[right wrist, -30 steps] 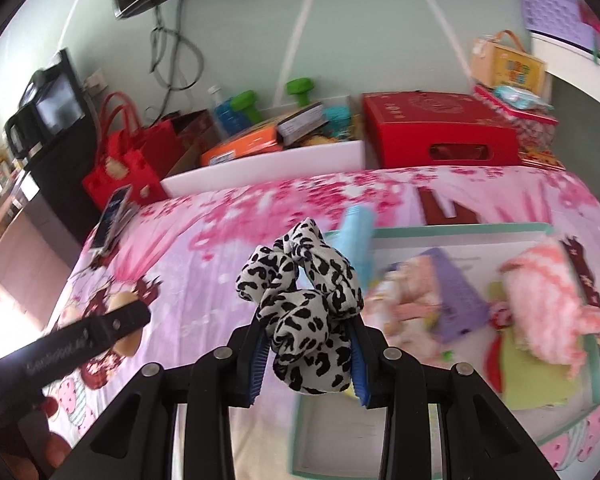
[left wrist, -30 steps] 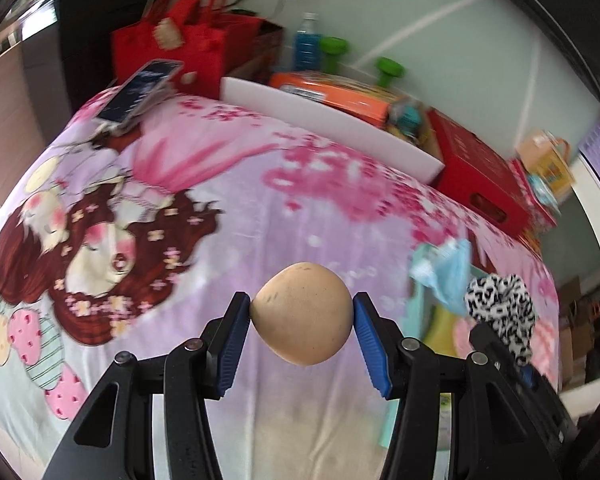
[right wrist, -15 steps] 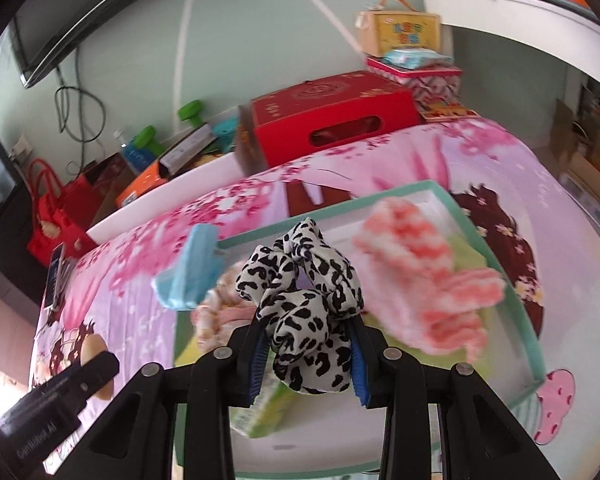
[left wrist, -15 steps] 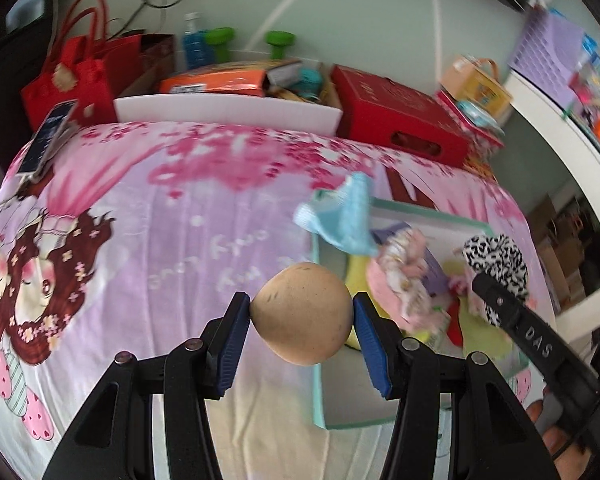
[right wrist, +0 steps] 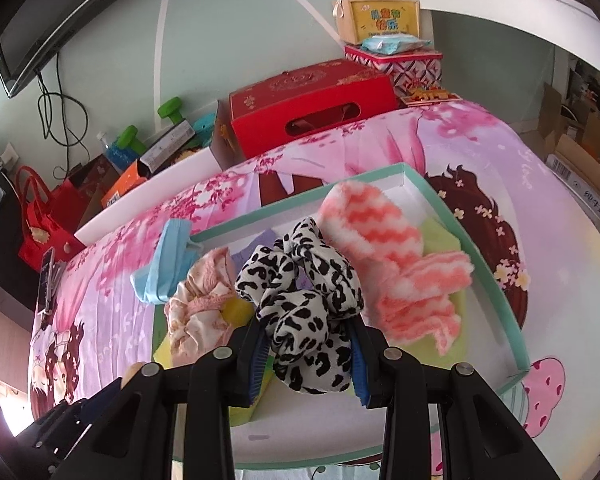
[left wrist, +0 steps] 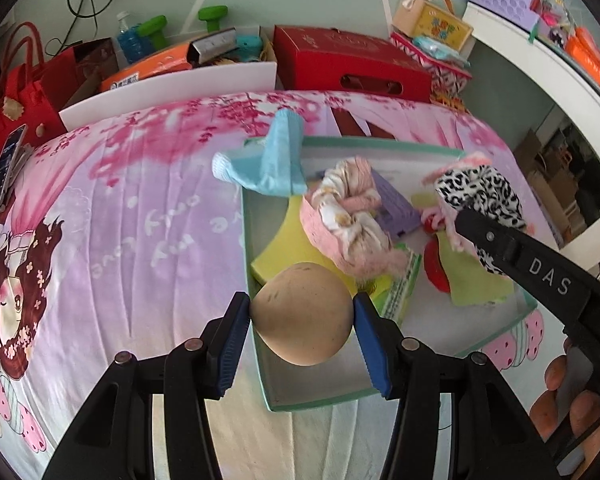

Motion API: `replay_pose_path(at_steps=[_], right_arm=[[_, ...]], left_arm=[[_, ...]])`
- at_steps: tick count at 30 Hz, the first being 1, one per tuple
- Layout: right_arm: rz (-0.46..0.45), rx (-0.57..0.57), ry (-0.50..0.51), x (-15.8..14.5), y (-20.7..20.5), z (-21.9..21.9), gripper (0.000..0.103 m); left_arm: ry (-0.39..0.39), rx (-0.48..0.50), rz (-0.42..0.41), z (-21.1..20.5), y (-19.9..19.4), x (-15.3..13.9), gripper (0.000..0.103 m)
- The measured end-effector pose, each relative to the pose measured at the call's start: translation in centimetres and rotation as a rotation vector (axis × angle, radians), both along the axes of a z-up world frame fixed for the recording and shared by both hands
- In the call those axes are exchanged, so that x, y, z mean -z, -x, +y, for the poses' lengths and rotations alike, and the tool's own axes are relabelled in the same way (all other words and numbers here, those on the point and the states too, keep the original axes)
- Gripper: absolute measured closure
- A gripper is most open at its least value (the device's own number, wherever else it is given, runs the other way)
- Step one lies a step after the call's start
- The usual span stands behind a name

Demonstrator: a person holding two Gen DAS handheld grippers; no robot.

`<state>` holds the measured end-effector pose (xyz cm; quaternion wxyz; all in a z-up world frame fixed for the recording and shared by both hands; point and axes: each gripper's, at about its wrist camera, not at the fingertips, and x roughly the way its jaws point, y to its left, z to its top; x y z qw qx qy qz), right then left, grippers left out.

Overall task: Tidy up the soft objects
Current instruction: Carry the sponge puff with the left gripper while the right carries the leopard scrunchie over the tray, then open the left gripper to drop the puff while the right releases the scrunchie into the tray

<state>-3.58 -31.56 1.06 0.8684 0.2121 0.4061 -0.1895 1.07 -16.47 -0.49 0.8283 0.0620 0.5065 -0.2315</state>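
We hold the left gripper (left wrist: 303, 322) clamped on a tan egg-shaped squishy (left wrist: 303, 314) above the near left corner of the green-rimmed tray (left wrist: 384, 143), and the right gripper (right wrist: 308, 354) clamped on a leopard-print scrunchie (right wrist: 306, 308) over the tray's middle. Several soft pieces already lie inside: a pink floral scrunchie (left wrist: 346, 216), a fuzzy pink striped sock (right wrist: 384, 252). A blue sock (left wrist: 274, 164) drapes over the far left rim, so we judge the sorting well along, with our two held items left to drop.

A pale green wall (right wrist: 228, 32) backs a bed under a pink cartoon sheet (left wrist: 140, 208); a white shelf (left wrist: 548, 64) stands right.
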Motion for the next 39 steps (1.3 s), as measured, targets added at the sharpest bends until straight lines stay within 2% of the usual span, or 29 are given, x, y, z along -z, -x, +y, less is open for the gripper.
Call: replay_pose_path(at_steps=[1, 17, 27, 29, 33, 36, 39], right_arm=[[0.003, -0.002, -0.001, 0.1, -0.1, 0.1, 0.064], [0.086, -0.006, -0.035, 2.9, -1.1, 0.1, 0.063], [0.121, -0.002, -0.042, 3.8, -1.3, 0.1, 0.063], [0.123, 0.003, -0.039, 3.7, -1.2, 0.1, 0.061], [0.117, 0.018, -0.043, 3.2, -1.0, 0.0, 0.051], [0.113, 0.025, -0.041, 2.9, -0.9, 0.0, 0.049], [0.108, 0.026, -0.035, 2.5, -0.9, 0.2, 0.045]], left_arm=[[-0.005, 0.003, 0.005, -0.1, 0.0, 0.2, 0.049], [-0.078, 0.046, 0.06, -1.6, 0.1, 2.9, 0.049], [-0.092, 0.052, 0.067, -1.8, -0.1, 3.2, 0.049], [-0.09, 0.053, 0.071, -1.8, -0.1, 3.2, 0.049], [-0.08, 0.053, 0.086, -1.7, -0.3, 3.1, 0.048], [-0.073, 0.051, 0.093, -1.6, -0.2, 3.0, 0.046], [-0.057, 0.055, 0.096, -1.5, 0.0, 2.8, 0.041]])
